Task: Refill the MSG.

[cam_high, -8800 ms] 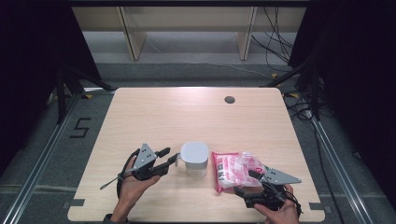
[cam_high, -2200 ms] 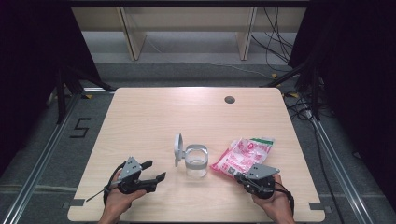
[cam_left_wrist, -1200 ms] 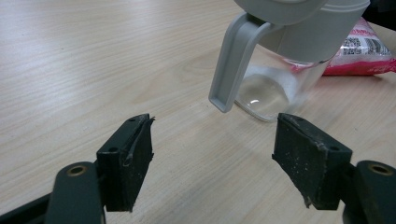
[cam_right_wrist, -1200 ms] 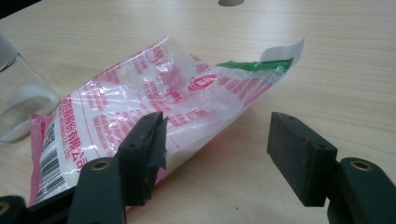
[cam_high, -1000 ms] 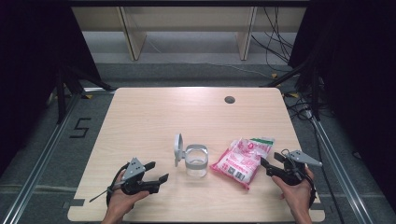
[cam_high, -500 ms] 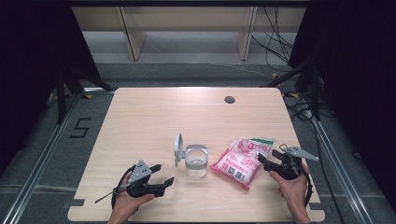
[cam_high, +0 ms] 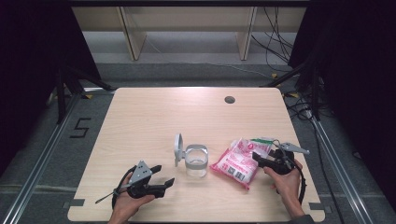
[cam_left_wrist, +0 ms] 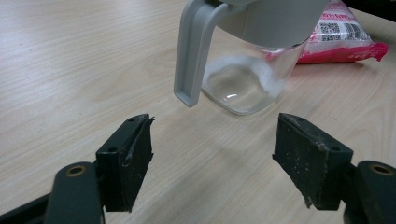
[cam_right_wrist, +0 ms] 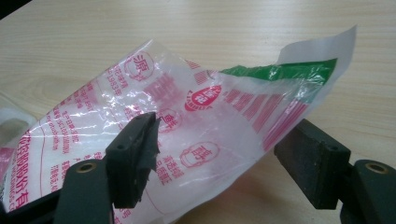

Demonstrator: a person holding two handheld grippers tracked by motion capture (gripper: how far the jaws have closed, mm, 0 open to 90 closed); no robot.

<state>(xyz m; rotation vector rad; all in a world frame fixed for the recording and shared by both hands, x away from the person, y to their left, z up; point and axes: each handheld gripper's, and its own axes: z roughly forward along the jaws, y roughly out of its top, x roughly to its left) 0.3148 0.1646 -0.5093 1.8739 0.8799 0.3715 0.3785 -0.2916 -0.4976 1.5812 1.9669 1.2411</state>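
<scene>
High view: wood table [cam_high: 154, 116], grey floor [cam_high: 196, 51].

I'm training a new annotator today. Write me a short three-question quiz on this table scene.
1. True or false: the clear glass jar with its grey flip lid stands closed.
2. What lies between the right hand-held gripper's jaws?
3. The left hand-held gripper is: A) clamped on the jar, B) open and apart from it.

Key: 1. False, the lid is swung open. 2. The top end of the pink-printed plastic bag, not pinched. 3. B.

jar [cam_left_wrist: 252, 56] top cut off, bag [cam_right_wrist: 187, 135] print unreadable
</scene>
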